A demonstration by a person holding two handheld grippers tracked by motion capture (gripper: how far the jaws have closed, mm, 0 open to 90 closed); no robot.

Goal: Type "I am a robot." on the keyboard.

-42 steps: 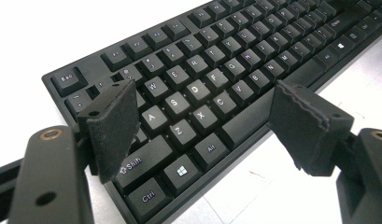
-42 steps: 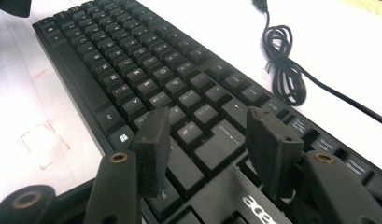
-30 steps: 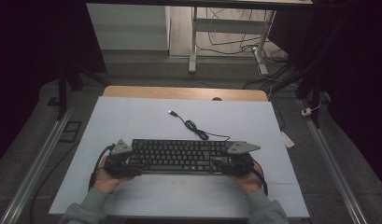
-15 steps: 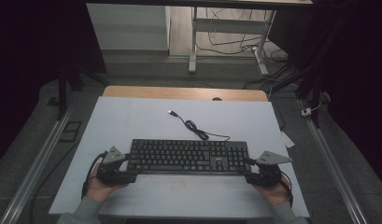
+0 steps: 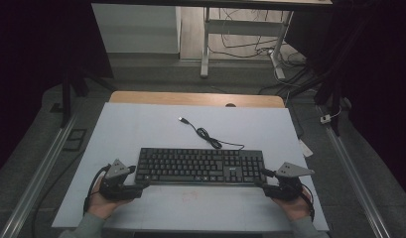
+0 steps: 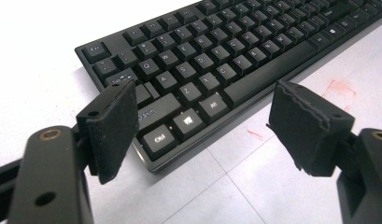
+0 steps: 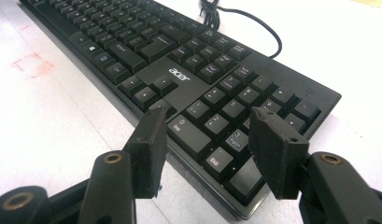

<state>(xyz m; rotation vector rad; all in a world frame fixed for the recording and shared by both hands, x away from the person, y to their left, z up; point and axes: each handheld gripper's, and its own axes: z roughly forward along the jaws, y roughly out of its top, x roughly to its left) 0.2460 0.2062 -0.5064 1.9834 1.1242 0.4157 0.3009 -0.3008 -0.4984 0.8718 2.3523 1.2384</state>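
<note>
A black Acer keyboard (image 5: 200,166) lies flat near the front of the white surface (image 5: 141,124), its cable (image 5: 205,134) looping away behind it to a USB plug. The left gripper (image 5: 139,187) sits just off the keyboard's near left corner, its fingers (image 6: 111,126) spread wide with the Ctrl corner between them, gripping nothing. The right gripper (image 5: 264,182) is at the near right corner, its fingers (image 7: 151,149) also parted, framing the number pad without clamping it.
</note>
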